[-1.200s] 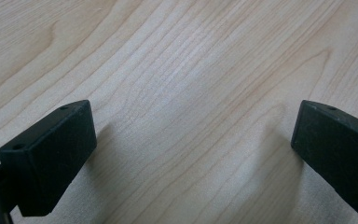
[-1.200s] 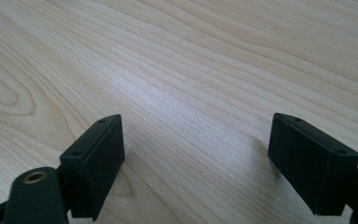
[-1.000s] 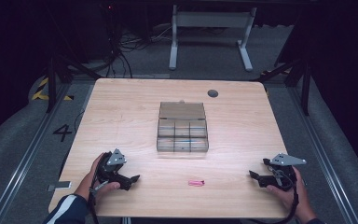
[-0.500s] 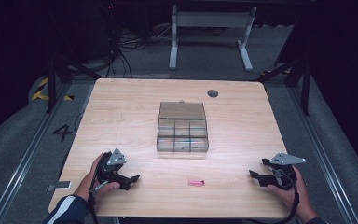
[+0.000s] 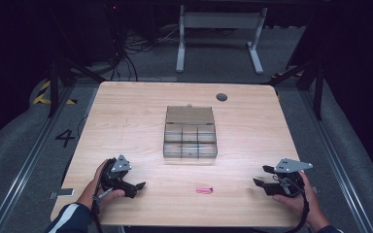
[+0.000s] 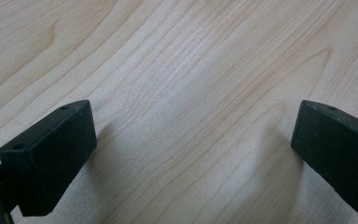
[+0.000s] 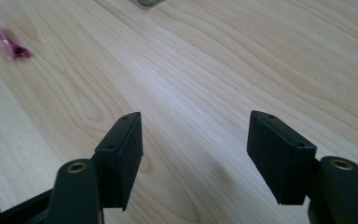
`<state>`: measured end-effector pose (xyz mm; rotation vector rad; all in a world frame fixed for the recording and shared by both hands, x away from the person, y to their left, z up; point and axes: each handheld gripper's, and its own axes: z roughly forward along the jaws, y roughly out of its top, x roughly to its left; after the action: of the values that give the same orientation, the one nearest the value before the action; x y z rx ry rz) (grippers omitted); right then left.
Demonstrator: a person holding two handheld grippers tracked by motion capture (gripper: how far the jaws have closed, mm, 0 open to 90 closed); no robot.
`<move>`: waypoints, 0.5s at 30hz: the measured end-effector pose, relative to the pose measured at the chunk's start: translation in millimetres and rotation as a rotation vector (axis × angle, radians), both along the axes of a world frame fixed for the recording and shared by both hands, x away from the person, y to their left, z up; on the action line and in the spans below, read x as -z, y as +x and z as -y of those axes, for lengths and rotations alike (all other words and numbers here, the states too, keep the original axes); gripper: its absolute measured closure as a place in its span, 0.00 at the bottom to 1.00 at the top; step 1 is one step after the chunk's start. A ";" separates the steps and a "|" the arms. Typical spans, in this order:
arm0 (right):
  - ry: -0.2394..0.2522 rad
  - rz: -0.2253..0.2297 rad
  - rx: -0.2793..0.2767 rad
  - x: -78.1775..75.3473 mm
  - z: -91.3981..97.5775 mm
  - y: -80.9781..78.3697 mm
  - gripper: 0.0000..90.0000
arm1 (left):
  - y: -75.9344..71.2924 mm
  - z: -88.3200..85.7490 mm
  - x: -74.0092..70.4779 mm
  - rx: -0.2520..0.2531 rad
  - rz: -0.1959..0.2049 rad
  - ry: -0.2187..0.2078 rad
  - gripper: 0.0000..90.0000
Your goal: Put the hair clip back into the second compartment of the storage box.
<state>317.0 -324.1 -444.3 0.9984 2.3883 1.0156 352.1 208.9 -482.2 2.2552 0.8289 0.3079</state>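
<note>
Table (image 5: 126, 121) of pale wood, with clear compartment box (image 5: 190, 137) at centre, lid open. Small pink object (image 5: 204, 190) near front edge, between left gripper (image 5: 135, 187) and right gripper (image 5: 260, 176), touching neither. Both jaws spread wide, holding nothing.

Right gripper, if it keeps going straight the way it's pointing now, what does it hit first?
Probably bare table. The right gripper has open jaws with wood ahead; the small pink object lies off to one side of that line, though depth is hard to judge.
</note>
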 end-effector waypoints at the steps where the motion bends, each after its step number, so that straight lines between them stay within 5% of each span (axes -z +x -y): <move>1: -0.005 0.001 -0.011 -1.4 -3.3 -0.5 0.42 | -0.1 0.1 0.1 0.000 -0.002 -0.002 0.01; 15: -0.021 -0.002 -0.148 -14.8 -48.0 -0.1 0.43 | -0.2 -0.3 -0.1 -0.001 0.000 0.002 0.01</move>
<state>316.9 -276.1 -429.6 0.8249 2.4997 1.0384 351.9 209.1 -482.0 2.2562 0.8306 0.3092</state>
